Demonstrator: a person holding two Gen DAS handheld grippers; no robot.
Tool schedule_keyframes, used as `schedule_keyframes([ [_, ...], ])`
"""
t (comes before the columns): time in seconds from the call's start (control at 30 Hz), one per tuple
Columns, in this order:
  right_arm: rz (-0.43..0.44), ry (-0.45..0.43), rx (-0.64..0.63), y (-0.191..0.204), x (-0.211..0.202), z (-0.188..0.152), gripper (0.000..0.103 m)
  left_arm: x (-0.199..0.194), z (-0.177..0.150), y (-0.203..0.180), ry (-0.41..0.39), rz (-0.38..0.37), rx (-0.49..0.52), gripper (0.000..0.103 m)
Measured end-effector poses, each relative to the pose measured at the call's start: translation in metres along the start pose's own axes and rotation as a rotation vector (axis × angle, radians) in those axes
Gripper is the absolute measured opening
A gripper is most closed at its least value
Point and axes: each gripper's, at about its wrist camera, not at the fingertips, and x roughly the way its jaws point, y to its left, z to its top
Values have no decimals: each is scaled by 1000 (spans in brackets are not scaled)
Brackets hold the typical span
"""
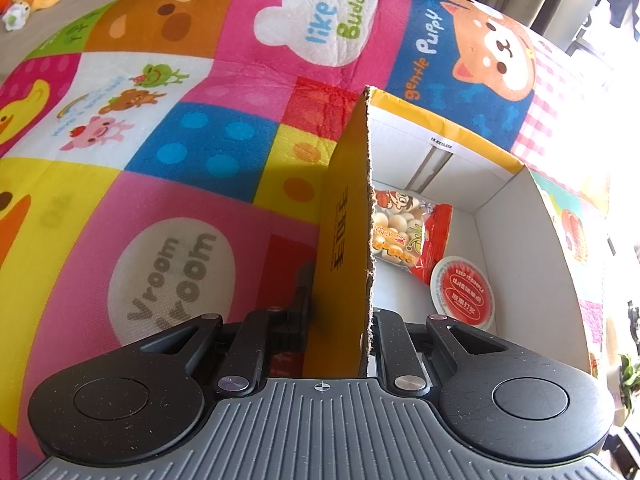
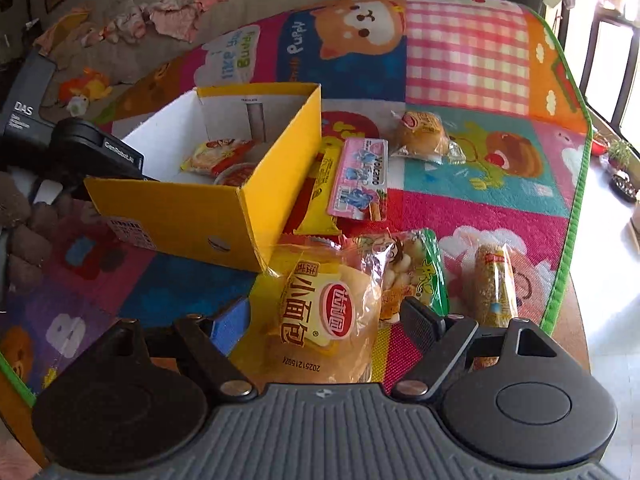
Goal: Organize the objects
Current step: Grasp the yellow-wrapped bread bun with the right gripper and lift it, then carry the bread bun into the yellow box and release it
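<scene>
A yellow cardboard box (image 2: 192, 216) stands on a colourful play mat. My left gripper (image 1: 340, 304) is shut on the box's side wall (image 1: 348, 216); it shows from outside in the right wrist view (image 2: 96, 152). Inside lie a red snack bag (image 1: 408, 232) and a round red-lidded cup (image 1: 464, 296). My right gripper (image 2: 324, 316) is open around a wrapped bun (image 2: 324, 316) lying on the mat just in front of the box; its fingers (image 2: 420, 320) stand on either side of the bun.
Right of the box lie a pink Volcano packet (image 2: 358, 178), a yellow packet (image 2: 320, 192), another wrapped bun (image 2: 422, 134), a green snack bag (image 2: 416, 276) and a sesame bar (image 2: 494, 284). The mat's green edge (image 2: 568, 240) runs at the right. Soft toys (image 2: 84, 88) lie far left.
</scene>
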Motion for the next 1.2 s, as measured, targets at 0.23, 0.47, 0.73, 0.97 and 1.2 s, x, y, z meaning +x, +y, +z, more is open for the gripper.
schedule_keyframes([
  [0.23,33,54,17,-5,-13,-5,55,-1,0,2,2,-7,-18,16],
  [0.47,147,-53,40,-10,-81,21,55,0,0,2,0,-2,-22,16],
  [0.73,225,-286,-30,17,-129,81,55,-1,0,1,-1,-1,-11,16],
  [0.97,254,-264,-52,45,-89,116,55,0,0,2,2,-11,-4,16],
  [1.2,305,-212,-4,54,-43,139,63,0,0,2,2,-16,-3,17],
])
